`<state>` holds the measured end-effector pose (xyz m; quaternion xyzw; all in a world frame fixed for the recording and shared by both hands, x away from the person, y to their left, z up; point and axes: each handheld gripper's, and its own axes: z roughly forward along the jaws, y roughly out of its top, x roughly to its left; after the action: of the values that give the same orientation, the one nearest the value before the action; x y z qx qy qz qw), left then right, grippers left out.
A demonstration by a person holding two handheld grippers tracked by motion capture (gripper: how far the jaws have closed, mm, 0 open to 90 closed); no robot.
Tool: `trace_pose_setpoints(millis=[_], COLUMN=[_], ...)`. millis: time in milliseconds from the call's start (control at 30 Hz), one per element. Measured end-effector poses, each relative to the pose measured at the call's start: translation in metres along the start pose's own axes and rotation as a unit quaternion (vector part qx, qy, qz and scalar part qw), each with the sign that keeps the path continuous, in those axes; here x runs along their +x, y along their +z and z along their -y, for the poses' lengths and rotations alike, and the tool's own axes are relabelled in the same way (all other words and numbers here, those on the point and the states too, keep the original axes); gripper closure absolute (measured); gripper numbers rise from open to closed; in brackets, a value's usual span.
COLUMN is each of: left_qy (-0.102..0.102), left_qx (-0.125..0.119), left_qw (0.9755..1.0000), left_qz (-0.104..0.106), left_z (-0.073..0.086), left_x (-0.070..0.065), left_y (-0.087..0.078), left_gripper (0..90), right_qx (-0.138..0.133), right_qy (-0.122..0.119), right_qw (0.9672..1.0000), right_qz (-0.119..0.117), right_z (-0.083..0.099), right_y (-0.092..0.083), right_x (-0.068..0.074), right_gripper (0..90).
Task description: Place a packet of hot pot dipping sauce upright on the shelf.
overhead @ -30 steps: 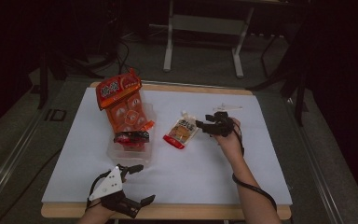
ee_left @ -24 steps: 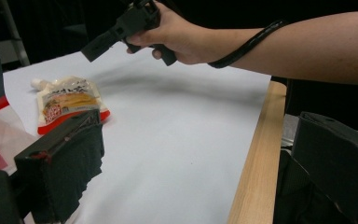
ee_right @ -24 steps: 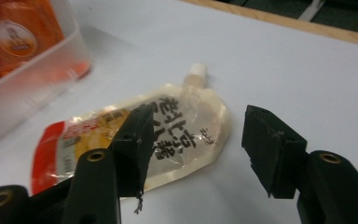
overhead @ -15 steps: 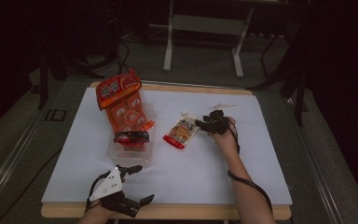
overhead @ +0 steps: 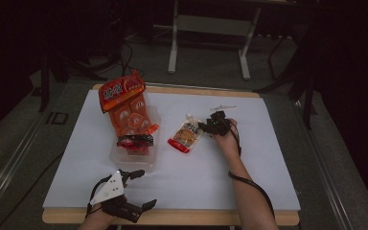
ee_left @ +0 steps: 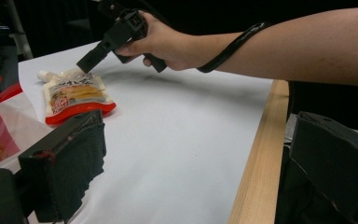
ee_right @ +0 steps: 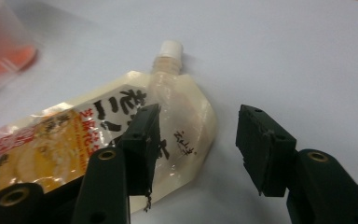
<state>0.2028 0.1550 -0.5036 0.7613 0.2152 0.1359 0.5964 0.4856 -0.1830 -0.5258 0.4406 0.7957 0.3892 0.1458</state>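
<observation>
Spout pouch (overhead: pixel 187 136) lies flat on the white table cover (overhead: pixel 268 182), just at 3 o'clock of the clear tub (overhead: pixel 143 158) holding the orange snack bags (overhead: pixel 124 103). Its white cap (ee_right: pixel 171 48) points to 12 o'clock in the high view

We read it as a soft, light, liquid-filled film pack: it'll sag and slide on the smooth sheet, and the glossy skin looks slippery. Best bite in our judgement is the stiffer shoulder or neck under the cap, not the belly

Right gripper (ee_right: pixel 193 140) sits at the cap-end corner, jaws about half open and just been closing; one pad rides over the pouch face, the other stands off beside its edge. Nothing pinched yet

Left gripper (overhead: pixel 124 191) is parked at 6 o'clock near the table edge, jaws wide apart, empty

Hard to call: whether the near pad actually touches the film. The pouch's red bottom runs out of the right gripper view. Label print is too small to read from above
</observation>
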Motion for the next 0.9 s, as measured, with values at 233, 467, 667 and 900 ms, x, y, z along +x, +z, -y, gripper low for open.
trace_pose_setpoints(millis=[233,467,667,900], left_qy=[-0.006,-0.005,0.003,0.005], left_qx=[0.003,0.002,0.004,-0.002], left_qw=[1.0000,1.0000,1.0000,1.0000], left_qz=[0.003,0.004,0.001,0.007], left_z=[0.001,0.001,0.000,0.001], left_x=[0.002,0.002,0.000,-0.001], left_y=[0.001,0.001,0.001,0.003], left_gripper=[4.2,4.8,4.8,4.7], right_qx=[0.022,0.025,0.036,0.039], right_qy=[-0.021,-0.051,-0.053,-0.025], right_qw=[0.9994,0.9982,0.9979,0.9989], right_qz=[0.013,0.019,0.009,0.001], right_z=[0.005,0.006,0.004,0.000], right_y=[0.012,0.013,0.012,0.003], right_x=[0.007,0.015,0.022,0.023], right_gripper=[46.8,58.9,86.7,89.2])
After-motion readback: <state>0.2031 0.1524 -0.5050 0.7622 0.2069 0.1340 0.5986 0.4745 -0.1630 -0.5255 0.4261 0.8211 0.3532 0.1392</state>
